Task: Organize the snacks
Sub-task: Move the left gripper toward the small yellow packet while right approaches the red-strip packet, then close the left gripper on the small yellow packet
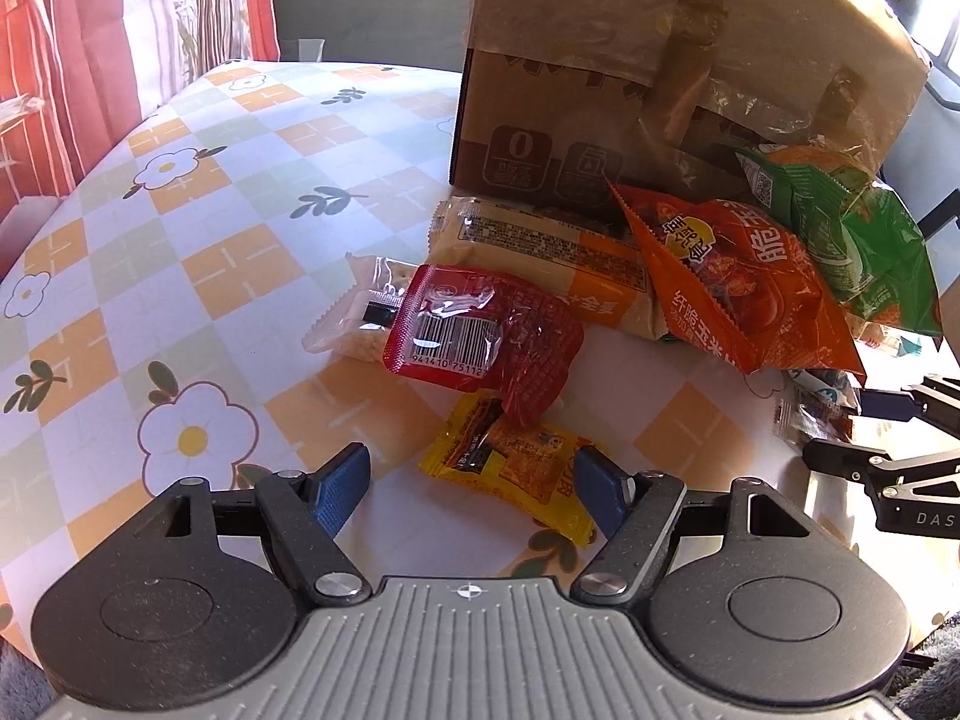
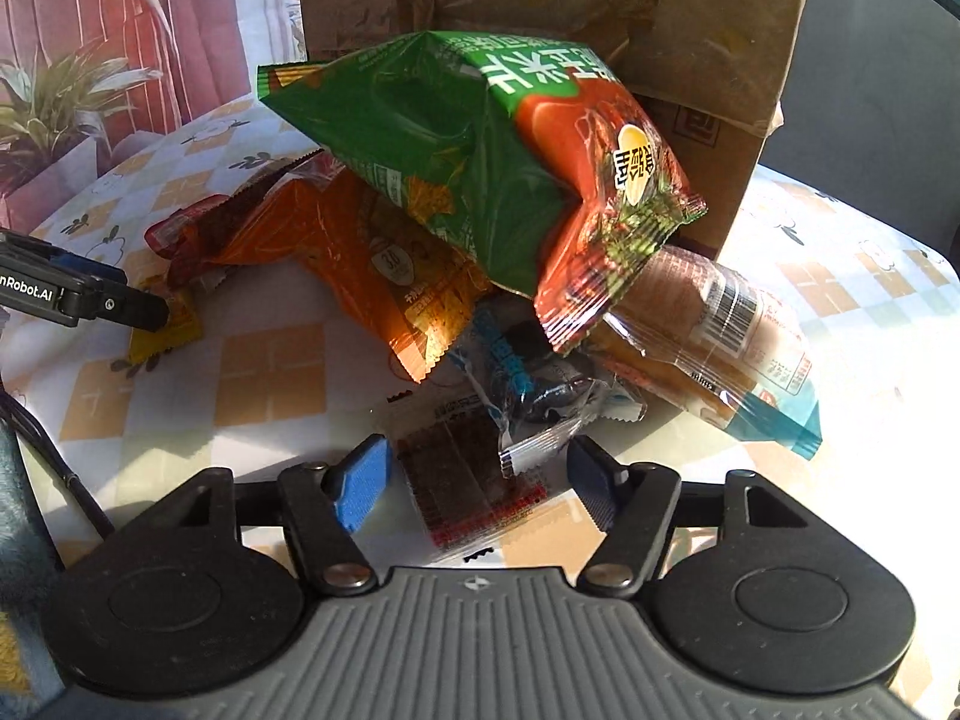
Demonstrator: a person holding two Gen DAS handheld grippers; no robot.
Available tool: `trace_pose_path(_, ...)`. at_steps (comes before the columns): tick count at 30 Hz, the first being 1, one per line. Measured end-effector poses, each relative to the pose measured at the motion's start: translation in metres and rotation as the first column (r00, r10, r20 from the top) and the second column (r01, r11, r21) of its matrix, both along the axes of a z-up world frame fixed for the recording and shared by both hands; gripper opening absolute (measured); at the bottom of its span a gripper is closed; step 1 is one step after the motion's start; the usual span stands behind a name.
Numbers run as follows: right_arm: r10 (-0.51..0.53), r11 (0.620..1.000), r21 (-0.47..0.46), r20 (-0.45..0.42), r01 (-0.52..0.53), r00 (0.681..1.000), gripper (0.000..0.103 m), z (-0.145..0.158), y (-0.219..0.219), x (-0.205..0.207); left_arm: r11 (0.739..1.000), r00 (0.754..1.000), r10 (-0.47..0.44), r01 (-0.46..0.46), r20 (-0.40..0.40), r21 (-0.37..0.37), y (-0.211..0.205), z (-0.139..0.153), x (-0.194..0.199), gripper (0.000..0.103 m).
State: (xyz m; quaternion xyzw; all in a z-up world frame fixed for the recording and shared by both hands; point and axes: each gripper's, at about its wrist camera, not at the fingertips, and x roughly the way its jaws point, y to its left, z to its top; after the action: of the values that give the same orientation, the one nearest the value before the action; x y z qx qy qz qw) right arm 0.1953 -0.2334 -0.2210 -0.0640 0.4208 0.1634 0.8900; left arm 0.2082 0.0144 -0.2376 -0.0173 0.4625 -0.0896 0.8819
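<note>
my left gripper [image 1: 474,489] spread, yellow packet [image 1: 510,471] between pads, no pinch | red packet [image 1: 486,339] just beyond it | my right gripper [image 2: 477,480] spread over dark-red packet [image 2: 474,492], unpinched | green bag [image 2: 480,162] leaning on cardboard box [image 2: 690,30]

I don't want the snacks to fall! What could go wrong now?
1. The green bag leans on top of the orange bag against the cardboard box. Tugging anything beneath might make it slide down.
2. The right claw sits around a small dark packet partly under a clear wrapper. It may drag that along too.
</note>
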Motion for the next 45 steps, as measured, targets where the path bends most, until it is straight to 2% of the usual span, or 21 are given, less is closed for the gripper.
trace_pose_path(10, -0.03, 0.999, 0.015, -0.014, 0.03, 0.999, 0.063, 0.003, -0.004, -0.014, 0.999, 1.0, -0.021, 0.021, 0.0, -0.044, 0.0, 0.004, -0.004, 0.076)
trace_pose_path(15, -0.039, 0.999, 0.031, -0.016, 0.039, 0.999, 0.063, 0.004, -0.007, -0.017, 0.988, 0.997, -0.073, 0.071, -0.008, -0.14, -0.003, 0.012, -0.009, 0.076)
trace_pose_path(21, -0.046, 0.997, 0.056, -0.01, 0.046, 0.999, 0.063, 0.004, -0.013, -0.019, 0.981, 0.994, -0.045, 0.024, -0.104, -0.19, -0.005, 0.001, 0.0, 0.076)
trace_pose_path(25, -0.056, 0.995, 0.087, -0.005, 0.056, 0.998, 0.063, 0.004, -0.019, -0.022, 0.987, 0.994, -0.041, 0.024, -0.106, -0.158, -0.01, 0.002, 0.01, 0.075)
trace_pose_path(28, -0.056, 0.995, 0.085, 0.003, 0.056, 0.998, 0.063, 0.004, -0.019, -0.024, 0.995, 0.993, -0.061, 0.054, -0.099, -0.079, -0.019, 0.003, 0.014, 0.071)
trace_pose_path(30, -0.059, 0.994, 0.094, 0.004, 0.058, 0.998, 0.063, 0.004, -0.022, -0.026, 0.997, 0.994, -0.055, 0.049, -0.096, -0.057, -0.023, 0.003, 0.015, 0.071)
trace_pose_path(35, -0.075, 0.99, 0.117, 0.007, 0.074, 0.997, 0.063, 0.004, -0.028, -0.029, 0.999, 0.995, -0.012, 0.008, -0.1, -0.036, -0.026, 0.004, 0.019, 0.071)
trace_pose_path(40, -0.085, 0.987, 0.141, 0.007, 0.083, 0.996, 0.063, 0.003, -0.035, -0.033, 0.999, 0.995, 0.018, -0.022, -0.095, -0.041, -0.012, 0.003, 0.021, 0.071)
trace_pose_path(45, -0.072, 0.987, 0.142, 0.012, 0.07, 0.997, 0.063, 0.004, -0.032, -0.031, 0.999, 0.995, 0.053, -0.054, -0.088, -0.005, 0.001, 0.001, 0.027, 0.071)
